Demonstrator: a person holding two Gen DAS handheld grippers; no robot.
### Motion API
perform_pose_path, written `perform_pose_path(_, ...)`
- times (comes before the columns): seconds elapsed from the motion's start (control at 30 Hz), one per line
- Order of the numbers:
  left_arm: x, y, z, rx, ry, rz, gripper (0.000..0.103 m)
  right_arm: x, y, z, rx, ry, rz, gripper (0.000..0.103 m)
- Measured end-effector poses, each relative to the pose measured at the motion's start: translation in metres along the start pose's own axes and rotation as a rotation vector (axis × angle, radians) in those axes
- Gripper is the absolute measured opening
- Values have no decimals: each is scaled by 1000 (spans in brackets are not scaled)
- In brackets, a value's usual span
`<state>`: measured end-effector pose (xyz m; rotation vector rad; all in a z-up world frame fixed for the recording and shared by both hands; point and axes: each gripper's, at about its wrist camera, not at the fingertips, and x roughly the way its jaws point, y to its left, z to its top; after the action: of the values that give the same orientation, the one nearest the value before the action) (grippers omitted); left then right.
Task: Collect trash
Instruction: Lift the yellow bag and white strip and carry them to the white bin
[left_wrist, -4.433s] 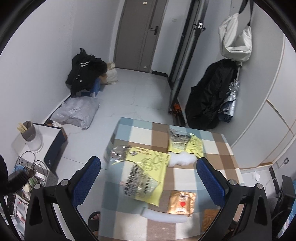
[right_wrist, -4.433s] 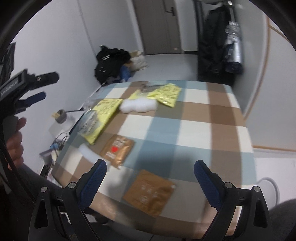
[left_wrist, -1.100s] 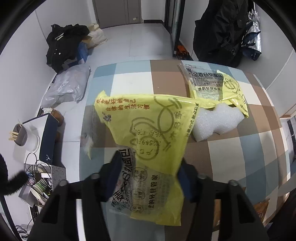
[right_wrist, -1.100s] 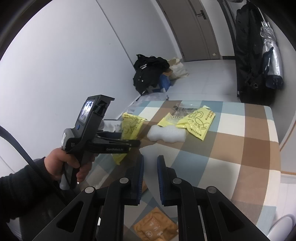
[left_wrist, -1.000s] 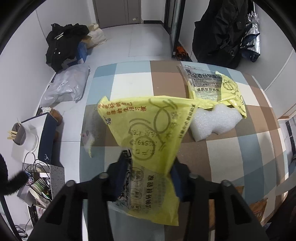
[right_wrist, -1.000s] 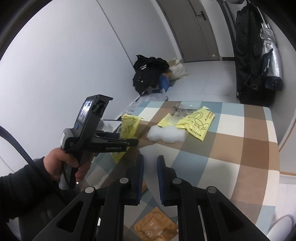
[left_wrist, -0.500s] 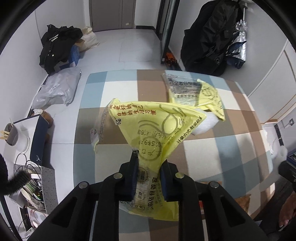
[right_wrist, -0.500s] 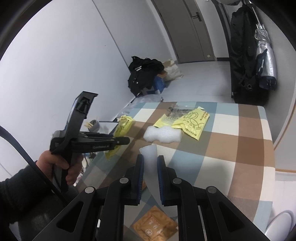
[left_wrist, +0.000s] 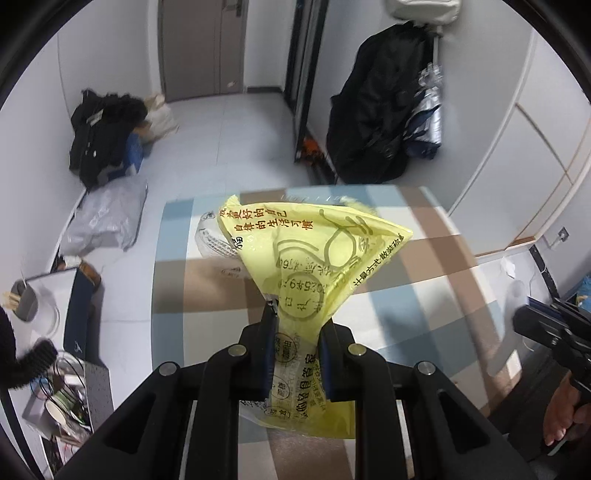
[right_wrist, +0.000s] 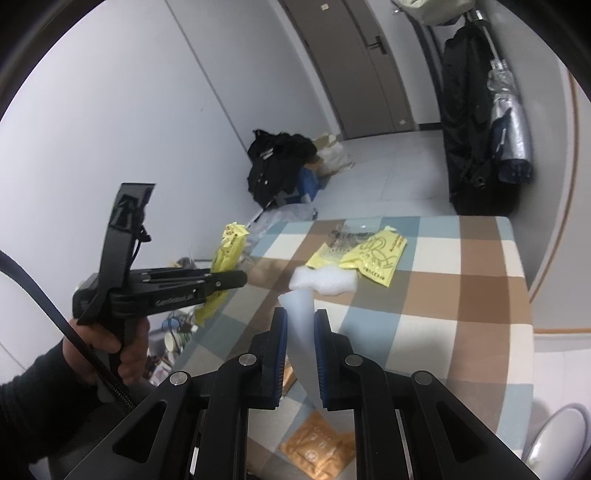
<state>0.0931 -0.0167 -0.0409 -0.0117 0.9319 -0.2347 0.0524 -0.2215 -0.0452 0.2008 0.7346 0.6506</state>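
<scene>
Yellow bag (left_wrist: 314, 258) pinched by our left gripper (left_wrist: 297, 343), lifted above the desk (left_wrist: 424, 295); foam sheet (right_wrist: 301, 321) clamped in our right gripper (right_wrist: 300, 332); we judge both raised for carrying off; another yellow bag (right_wrist: 369, 254) and foam remain.

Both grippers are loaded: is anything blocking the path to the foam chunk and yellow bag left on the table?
Nothing on the table blocks them. The foam chunk and second yellow bag lie exposed, touching each other. But the right gripper holds a white foam strip and the left gripper a yellow bag.
</scene>
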Motion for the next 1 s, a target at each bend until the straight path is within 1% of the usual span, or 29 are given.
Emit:
perform_pose_path(0.2,-28,-16,6,9,-53,-14,15,-28,4,9,11,-56,-32,13)
perform_pose_path(0.33,-47,-35,9,40,-96,-29,15,-51,6,20,5,-101,-44,13)
perform_pose_path(0.5,-65,-61,17,76,-125,-61,15,-85,8,35,-7,-166,-64,13)
perform_pose_path(0.73,-85,-112,36,147,-168,-136,15,-138,-1,47,0,-249,-121,13)
perform_pose_path(0.87,-85,-140,43,183,-166,-185,15,-167,-14,49,18,-292,-154,13)
perform_pose_path(1.0,-80,-172,50,234,-155,-236,15,-197,-33,47,34,-336,-210,13)
